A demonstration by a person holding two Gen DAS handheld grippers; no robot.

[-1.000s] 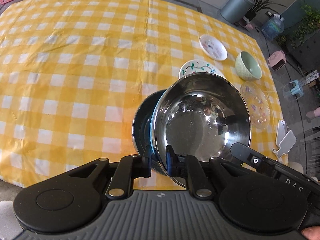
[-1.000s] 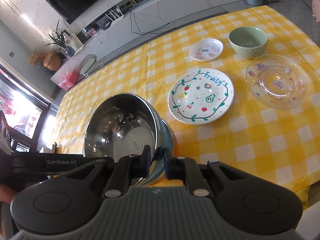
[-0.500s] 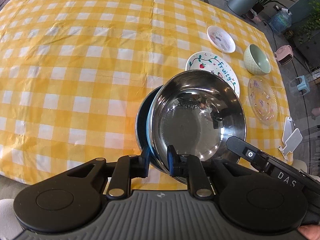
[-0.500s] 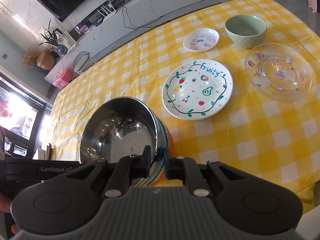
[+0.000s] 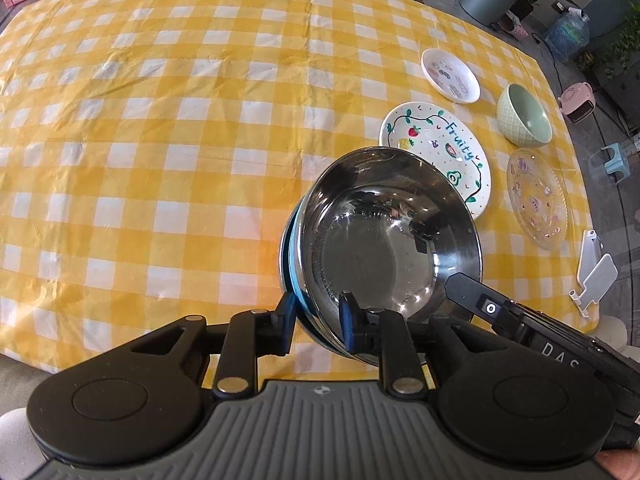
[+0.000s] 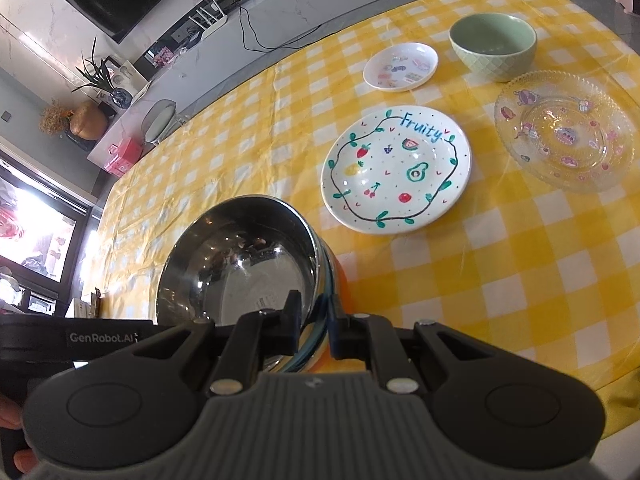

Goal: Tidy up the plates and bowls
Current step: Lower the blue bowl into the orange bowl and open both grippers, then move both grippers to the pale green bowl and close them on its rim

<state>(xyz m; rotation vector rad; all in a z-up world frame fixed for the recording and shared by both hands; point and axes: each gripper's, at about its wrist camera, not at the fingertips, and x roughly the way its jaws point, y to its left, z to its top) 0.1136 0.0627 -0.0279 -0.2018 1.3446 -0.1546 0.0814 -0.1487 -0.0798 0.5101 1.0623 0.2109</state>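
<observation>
While both grippers clamp opposite sides of its rim, the round steel bowl (image 5: 390, 236) tilts, its mirrored, empty hollow facing up and slightly toward the left gripper (image 5: 318, 320); a blue-edged dish (image 5: 289, 256) nests beneath. The right gripper (image 6: 314, 322) pinches the near rim. Beyond, on the yellow checked cloth (image 5: 160, 120), lie the ceramic "Fruity" plate (image 6: 396, 168), patterned glass plate (image 6: 564, 130), small saucer (image 6: 400, 66) and empty green bowl (image 6: 492, 46).
</observation>
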